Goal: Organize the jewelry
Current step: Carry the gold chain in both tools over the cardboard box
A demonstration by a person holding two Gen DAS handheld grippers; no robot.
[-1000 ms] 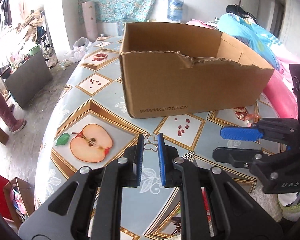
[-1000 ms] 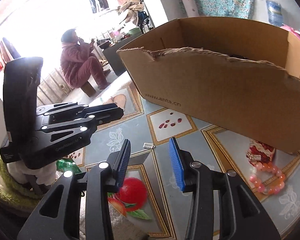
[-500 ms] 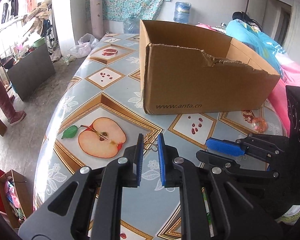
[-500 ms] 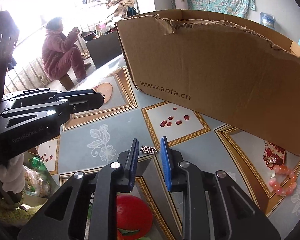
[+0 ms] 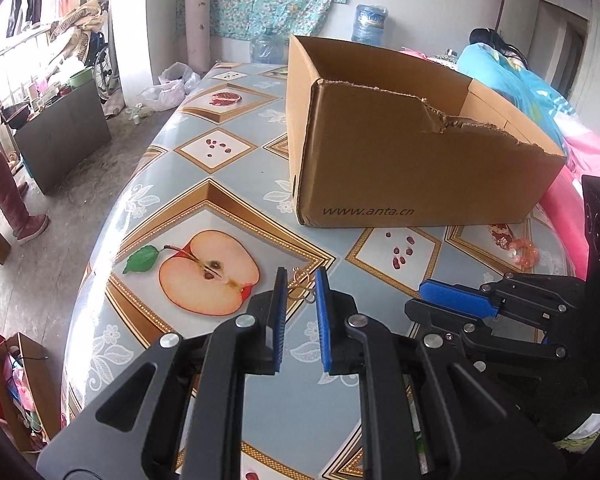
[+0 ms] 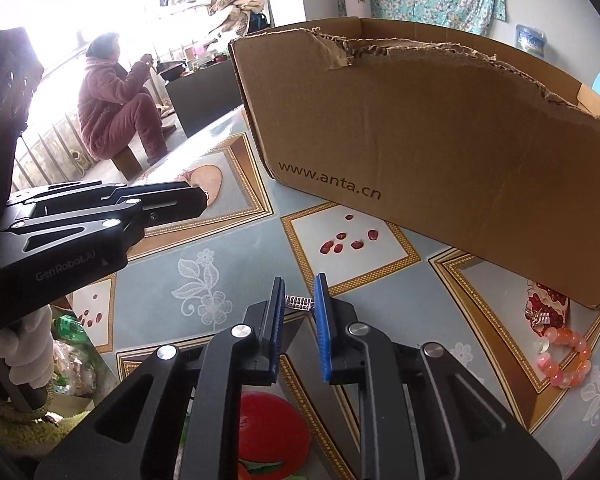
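Note:
My left gripper (image 5: 301,278) is shut on a thin gold wire earring (image 5: 302,285), pinched at the fingertips just above the table. In the right wrist view that gripper (image 6: 200,199) reaches in from the left. My right gripper (image 6: 299,280) has its jaws closing on a small silver ribbed earring (image 6: 299,302), and the pads touch both of its ends. In the left wrist view it (image 5: 414,299) sits low at the right. An open cardboard box (image 5: 420,168) (image 6: 440,152) stands just beyond both grippers. A pink bead bracelet (image 6: 566,356) (image 5: 522,250) lies at the box's right corner.
A second small silver piece (image 6: 540,317) lies beside the bracelet. The table (image 5: 204,148) has a fruit-print cloth, and its rounded edge drops off at the left. A person (image 6: 116,100) sits on a low stool beyond the table. A dark cabinet (image 5: 60,132) stands on the floor.
The right jaws have narrowed from wide apart to touching the silver earring. Both grippers drifted, so the box sits further right in the left wrist view. The left grip is unchanged.

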